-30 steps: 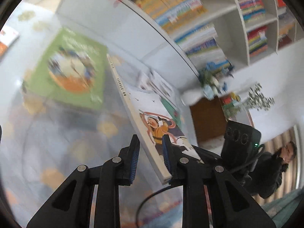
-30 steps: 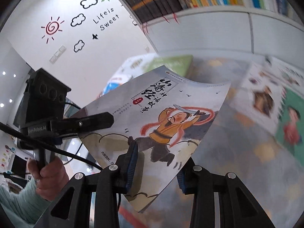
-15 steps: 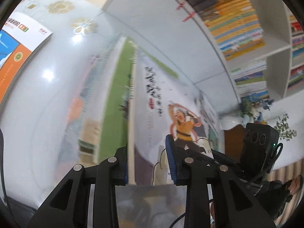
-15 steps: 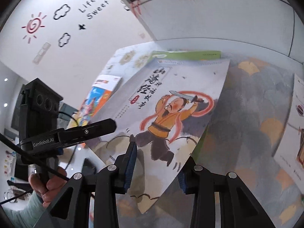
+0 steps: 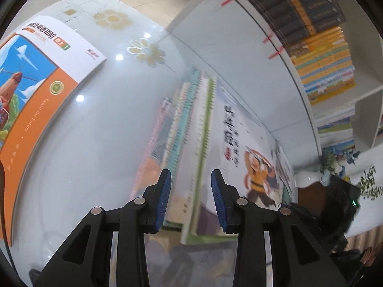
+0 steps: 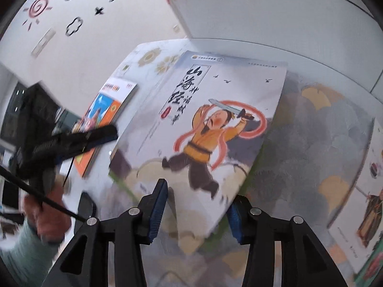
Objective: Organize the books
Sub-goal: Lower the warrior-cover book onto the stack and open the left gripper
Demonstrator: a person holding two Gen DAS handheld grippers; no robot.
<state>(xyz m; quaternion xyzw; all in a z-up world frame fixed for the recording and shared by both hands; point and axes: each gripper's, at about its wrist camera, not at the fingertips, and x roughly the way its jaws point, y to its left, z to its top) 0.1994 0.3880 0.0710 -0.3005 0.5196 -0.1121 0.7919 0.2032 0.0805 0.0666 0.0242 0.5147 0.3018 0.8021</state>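
The warrior picture book (image 6: 210, 129), grey-white cover with a figure in orange, lies flat on top of a stack with a green-edged book (image 5: 203, 162) beneath it; it also shows in the left wrist view (image 5: 251, 167). My right gripper (image 6: 195, 211) is open, its fingers straddling the book's near edge without pinching it. My left gripper (image 5: 190, 198) is open and empty, just in front of the stack's spines. From the right wrist view the left gripper (image 6: 71, 141) is blurred at the left.
An orange and blue book (image 5: 31, 110) lies on the glossy white table (image 5: 95, 148) at left, also seen in the right wrist view (image 6: 105, 112). More picture books (image 6: 366, 203) lie at right. A white bookshelf (image 5: 318, 43) filled with books stands behind.
The warrior book went from tilted and held in the air to lying flat on the stack. Both grippers opened and let it go; the left gripper pulled back leftward.
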